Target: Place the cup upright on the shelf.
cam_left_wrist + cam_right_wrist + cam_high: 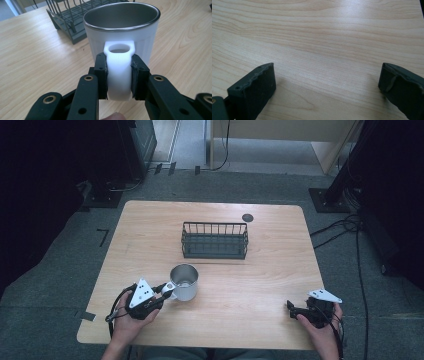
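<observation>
- You are gripping the mug (122, 32) by its white handle (119, 72) with the left tongs (119, 75); both jaws are pressing flat against the handle's sides.
- The mug is standing upright near the table's (260, 285) front-left part, just in front of the wire rack (215, 240).
- The mug is probably rigid and light, with a smooth steel lining; the handle is the sure hold, since the round wall would likely be slipping.
- Your right tongs (325, 80) are resting wide apart and empty near the front-right corner, well apart from the mug.
</observation>
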`<state>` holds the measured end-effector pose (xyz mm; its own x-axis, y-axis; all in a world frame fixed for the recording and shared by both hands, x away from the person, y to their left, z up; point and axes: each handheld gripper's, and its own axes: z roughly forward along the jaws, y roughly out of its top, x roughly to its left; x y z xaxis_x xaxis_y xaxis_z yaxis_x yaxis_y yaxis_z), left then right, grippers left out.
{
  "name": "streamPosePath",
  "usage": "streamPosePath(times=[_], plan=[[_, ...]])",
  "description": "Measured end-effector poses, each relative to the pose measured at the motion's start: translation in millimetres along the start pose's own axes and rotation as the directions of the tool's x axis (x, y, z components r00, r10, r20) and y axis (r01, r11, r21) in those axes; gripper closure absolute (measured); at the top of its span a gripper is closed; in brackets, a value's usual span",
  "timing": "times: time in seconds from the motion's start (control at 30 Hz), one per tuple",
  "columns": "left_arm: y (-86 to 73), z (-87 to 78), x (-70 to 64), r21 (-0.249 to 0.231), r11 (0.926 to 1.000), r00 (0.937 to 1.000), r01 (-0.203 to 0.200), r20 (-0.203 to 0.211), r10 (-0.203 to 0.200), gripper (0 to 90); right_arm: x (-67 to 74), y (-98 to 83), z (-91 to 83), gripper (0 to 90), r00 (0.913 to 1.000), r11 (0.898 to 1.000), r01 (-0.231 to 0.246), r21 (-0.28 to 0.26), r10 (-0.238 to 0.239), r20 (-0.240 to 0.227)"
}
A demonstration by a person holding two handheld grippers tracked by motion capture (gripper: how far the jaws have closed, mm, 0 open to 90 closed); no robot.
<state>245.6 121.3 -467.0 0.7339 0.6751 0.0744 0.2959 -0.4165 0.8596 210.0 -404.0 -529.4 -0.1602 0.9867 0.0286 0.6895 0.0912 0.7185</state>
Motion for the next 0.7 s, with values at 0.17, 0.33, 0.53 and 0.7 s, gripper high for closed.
streamPosePath(times=[0.17, 0.33, 0.53, 0.7], plan=[[15.3, -1.5, 4.6, -0.053, 0.9983, 0.9997, 0.022, -0.003, -0.023, 72.7, 0.0, 0.0, 0.0, 0.6, 1.0, 1.0, 0.0, 0.0, 0.0, -0.001], [33.0, -1.5, 9.9, -0.084, 0.9964, 0.9999, 0.013, 0.003, -0.013, 72.7, -0.1, 0.0, 0.0, 0.6, 1.0, 1.0, -0.001, 0.0, 0.001, -0.001], [58.9, 3.2, 18.6, -0.111, 0.9938, 0.9999, -0.001, 0.014, 0.003, 72.7, -0.1, 0.0, -0.1, 0.6, 1.0, 1.0, -0.001, 0.0, 0.001, -0.001], [77.3, 9.5, 29.2, -0.128, 0.9918, 0.9998, -0.009, 0.018, 0.012, 72.7, -0.1, 0.0, 0.0, 0.7, 1.0, 1.0, -0.002, -0.001, 0.002, -0.003]])
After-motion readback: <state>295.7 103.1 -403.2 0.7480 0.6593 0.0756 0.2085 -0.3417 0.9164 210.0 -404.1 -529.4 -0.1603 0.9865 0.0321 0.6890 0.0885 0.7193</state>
